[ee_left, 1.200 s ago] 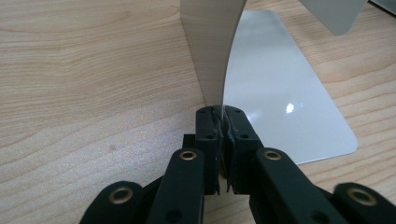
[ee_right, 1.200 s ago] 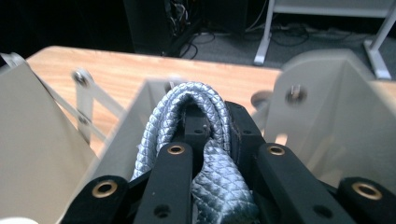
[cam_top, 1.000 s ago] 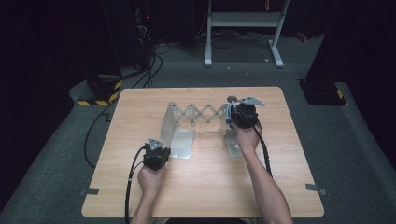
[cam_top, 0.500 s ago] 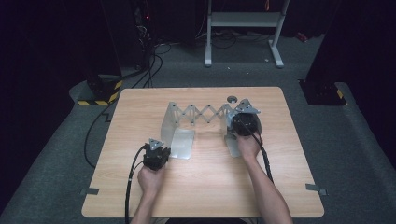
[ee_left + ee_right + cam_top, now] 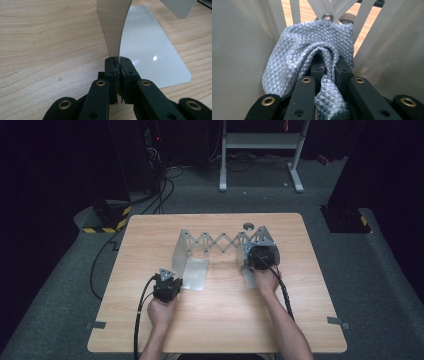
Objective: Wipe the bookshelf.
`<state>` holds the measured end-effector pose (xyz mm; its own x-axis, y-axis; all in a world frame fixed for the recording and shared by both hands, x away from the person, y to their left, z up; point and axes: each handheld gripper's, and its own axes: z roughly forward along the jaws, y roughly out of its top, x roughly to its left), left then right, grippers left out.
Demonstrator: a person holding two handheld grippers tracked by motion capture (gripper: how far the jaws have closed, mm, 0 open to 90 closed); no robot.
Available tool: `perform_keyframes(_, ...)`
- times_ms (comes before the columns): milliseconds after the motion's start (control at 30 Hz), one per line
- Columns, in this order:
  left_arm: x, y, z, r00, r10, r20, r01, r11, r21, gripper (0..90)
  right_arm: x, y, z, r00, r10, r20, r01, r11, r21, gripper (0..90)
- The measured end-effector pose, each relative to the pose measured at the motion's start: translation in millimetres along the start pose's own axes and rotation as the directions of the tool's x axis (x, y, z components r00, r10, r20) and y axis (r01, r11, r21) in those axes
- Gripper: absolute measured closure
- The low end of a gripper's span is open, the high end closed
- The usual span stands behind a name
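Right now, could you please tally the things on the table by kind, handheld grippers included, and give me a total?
Expandable metal bookend rack: 1
Grey quilted cloth: 1
Small dark round knob behind the rack: 1
Handheld grippers, left gripper and right gripper: 2
Total: 5

Table lit, surroundings dark, near jaws blurred

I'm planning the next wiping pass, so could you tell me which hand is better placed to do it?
The right: the right gripper is shut on the grey cloth against the metal rack, while the left gripper clamps the rack's left plate.
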<state>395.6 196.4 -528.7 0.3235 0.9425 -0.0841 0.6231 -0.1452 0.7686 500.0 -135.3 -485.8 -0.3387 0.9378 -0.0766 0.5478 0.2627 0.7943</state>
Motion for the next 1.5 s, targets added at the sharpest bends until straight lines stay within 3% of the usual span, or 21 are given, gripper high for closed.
perform_keyframes(100, 0.0, 0.0, 0.0, 1.0000, 0.000, 0.000, 0.000, 1.0000, 0.000, 85.0, -1.0, -5.5, 3.9, 1.0000, 0.000, -0.004, 0.000, 1.000, 0.031, 81.3)
perform_keyframes(167, 0.1, 0.0, 0.0, 1.0000, 0.000, 0.001, 0.000, 1.0000, 0.000, 85.0, -3.2, -12.1, 11.1, 0.9999, 0.016, -0.005, -0.016, 0.996, 0.084, 81.4)
perform_keyframes(333, 0.3, 0.0, 0.1, 1.0000, -0.003, 0.002, 0.003, 1.0000, 0.000, 85.0, -6.2, -21.9, 16.4, 0.9995, 0.025, 0.018, -0.027, 0.995, 0.099, 81.5)
perform_keyframes(533, 0.6, 0.0, 0.1, 1.0000, -0.008, 0.006, 0.008, 1.0000, 0.000, 85.0, -7.6, -4.0, 3.2, 0.9982, 0.048, 0.037, -0.050, 0.998, 0.043, 81.6)
perform_keyframes(867, 0.9, 0.0, 0.1, 0.9999, -0.012, 0.009, 0.012, 0.9999, 0.000, 85.0, -11.3, 27.4, -20.2, 0.9964, 0.079, 0.029, -0.078, 0.996, -0.046, 81.7)
perform_keyframes(1233, 0.6, 0.0, 0.2, 0.9999, -0.004, 0.011, 0.004, 1.0000, 0.001, 85.7, -21.7, 56.5, -49.6, 0.9925, 0.120, 0.021, -0.115, 0.979, -0.166, 81.7)
perform_keyframes(1367, 0.5, 0.0, 0.2, 1.0000, -0.002, 0.010, 0.002, 1.0000, 0.000, 85.7, -25.7, 58.4, -53.3, 0.9922, 0.121, 0.031, -0.114, 0.979, -0.171, 81.7)
perform_keyframes(1500, 0.5, 0.0, 0.2, 1.0000, -0.001, 0.009, 0.001, 1.0000, 0.000, 85.8, -21.2, 53.8, -51.6, 0.9941, 0.075, 0.079, -0.060, 0.983, -0.176, 81.7)
